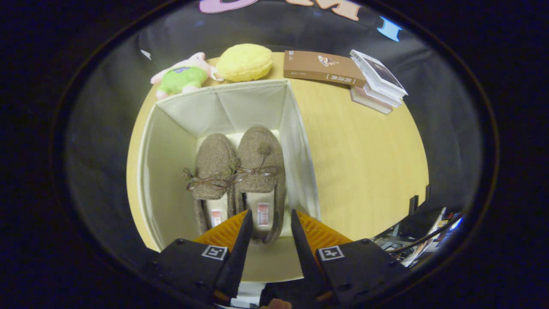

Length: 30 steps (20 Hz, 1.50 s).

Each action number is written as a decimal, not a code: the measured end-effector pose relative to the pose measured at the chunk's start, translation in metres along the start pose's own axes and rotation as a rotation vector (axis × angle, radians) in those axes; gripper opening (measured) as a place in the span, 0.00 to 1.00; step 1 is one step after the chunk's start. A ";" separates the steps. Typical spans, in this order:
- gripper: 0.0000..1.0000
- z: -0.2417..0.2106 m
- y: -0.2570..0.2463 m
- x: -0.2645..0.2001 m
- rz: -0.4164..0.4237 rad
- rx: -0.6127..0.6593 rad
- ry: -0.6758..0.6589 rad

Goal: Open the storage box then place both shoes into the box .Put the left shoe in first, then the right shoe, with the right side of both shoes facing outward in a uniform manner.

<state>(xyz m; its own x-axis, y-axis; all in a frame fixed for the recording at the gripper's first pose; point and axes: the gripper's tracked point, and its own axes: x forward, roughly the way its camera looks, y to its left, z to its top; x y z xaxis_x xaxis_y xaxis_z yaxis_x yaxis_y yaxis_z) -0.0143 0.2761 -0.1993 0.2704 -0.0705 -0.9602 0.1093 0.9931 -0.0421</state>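
Observation:
The white fabric storage box point(296, 141) stands open on the wooden table, seen from above. Two brown felt shoes lie side by side on its floor, toes pointing away from me. The left-hand shoe point(212, 165) and the right-hand shoe point(260, 159) each carry a thin bow with pom-poms. My gripper point(270, 223) hovers above the box's near end, open. The heel of the right-hand shoe shows in the gap between the fingers, and neither finger touches it.
Beyond the box sit a pink plush pig in green point(182, 77) and a yellow round cushion point(244, 62). A brown book point(321, 66) and a stack of books point(377, 83) lie at the table's far right. Bare tabletop point(364, 159) stretches right of the box.

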 end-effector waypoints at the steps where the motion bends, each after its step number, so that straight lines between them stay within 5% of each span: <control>1: 0.65 0.001 -0.001 -0.007 0.019 0.020 -0.014; 6: 0.79 0.022 -0.030 -0.054 0.062 0.099 -0.152; 10: 0.90 0.052 -0.087 -0.081 0.015 0.149 -0.312; 16: 0.89 0.092 -0.184 -0.092 -0.088 0.188 -0.567; 30: 0.90 0.164 -0.250 -0.146 0.110 0.091 -1.169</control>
